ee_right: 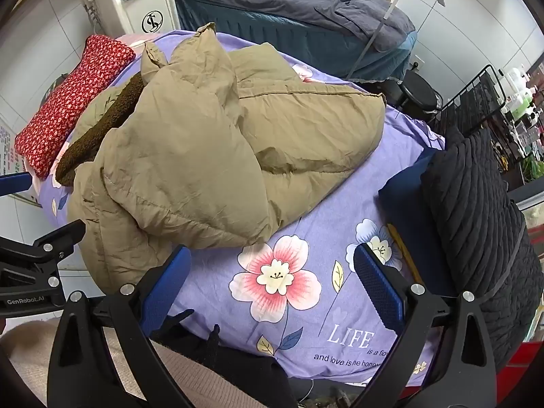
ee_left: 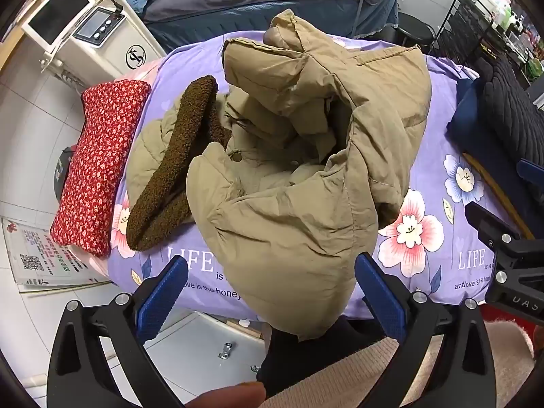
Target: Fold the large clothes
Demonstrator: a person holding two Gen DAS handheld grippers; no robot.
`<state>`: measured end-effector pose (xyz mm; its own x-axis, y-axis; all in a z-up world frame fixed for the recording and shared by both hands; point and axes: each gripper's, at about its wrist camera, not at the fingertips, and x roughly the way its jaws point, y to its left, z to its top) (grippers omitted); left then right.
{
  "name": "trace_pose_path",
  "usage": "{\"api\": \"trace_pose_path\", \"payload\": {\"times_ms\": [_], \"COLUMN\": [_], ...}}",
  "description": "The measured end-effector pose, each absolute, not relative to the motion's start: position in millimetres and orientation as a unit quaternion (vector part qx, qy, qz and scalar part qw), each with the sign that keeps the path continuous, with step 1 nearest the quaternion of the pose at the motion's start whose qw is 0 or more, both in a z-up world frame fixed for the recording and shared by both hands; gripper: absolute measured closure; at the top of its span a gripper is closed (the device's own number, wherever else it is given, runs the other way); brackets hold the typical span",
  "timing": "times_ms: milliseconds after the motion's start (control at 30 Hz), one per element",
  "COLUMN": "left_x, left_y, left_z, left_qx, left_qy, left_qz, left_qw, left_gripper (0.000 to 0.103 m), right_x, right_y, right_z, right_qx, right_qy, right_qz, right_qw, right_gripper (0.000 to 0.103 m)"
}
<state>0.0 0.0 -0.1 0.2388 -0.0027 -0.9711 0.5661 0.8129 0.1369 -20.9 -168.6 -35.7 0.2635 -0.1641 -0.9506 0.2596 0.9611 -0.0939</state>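
A large khaki padded jacket (ee_left: pixel 289 176) with a brown fleece collar (ee_left: pixel 180 159) lies crumpled on the purple floral bedsheet (ee_left: pixel 442 156). One end hangs over the bed's near edge. My left gripper (ee_left: pixel 272 292) is open, its blue pads on either side of that hanging end, not gripping it. In the right wrist view the jacket (ee_right: pixel 204 149) fills the upper left, with the collar (ee_right: pixel 102 129) at its left. My right gripper (ee_right: pixel 272 285) is open and empty above the bare sheet (ee_right: pixel 326 183), just right of the jacket's near edge.
A red patterned pillow (ee_left: pixel 98 166) lies at the bed's left side. A black quilted garment (ee_right: pixel 476 210) on a blue one (ee_right: pixel 404 197) sits at the right. Behind are a white machine (ee_left: pixel 98 40), a dark-covered bed (ee_right: pixel 299 10), a stool (ee_right: pixel 418 91) and a wire rack (ee_right: pixel 476 98).
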Motion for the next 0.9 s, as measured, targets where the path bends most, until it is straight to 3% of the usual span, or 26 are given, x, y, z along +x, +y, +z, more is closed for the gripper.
{"api": "trace_pose_path", "payload": {"times_ms": [900], "left_x": [0.1], "left_y": [5.0], "left_z": [-4.7], "left_qx": [0.243], "left_qy": [0.594], "left_qz": [-0.184], "left_qw": [0.745], "left_gripper": [0.007], "right_x": [-21.3], "right_y": [-167.1], "right_z": [-35.6], "right_qx": [0.041], "right_qy": [0.594], "right_qz": [-0.132], "right_qw": [0.793], "right_gripper": [0.008]}}
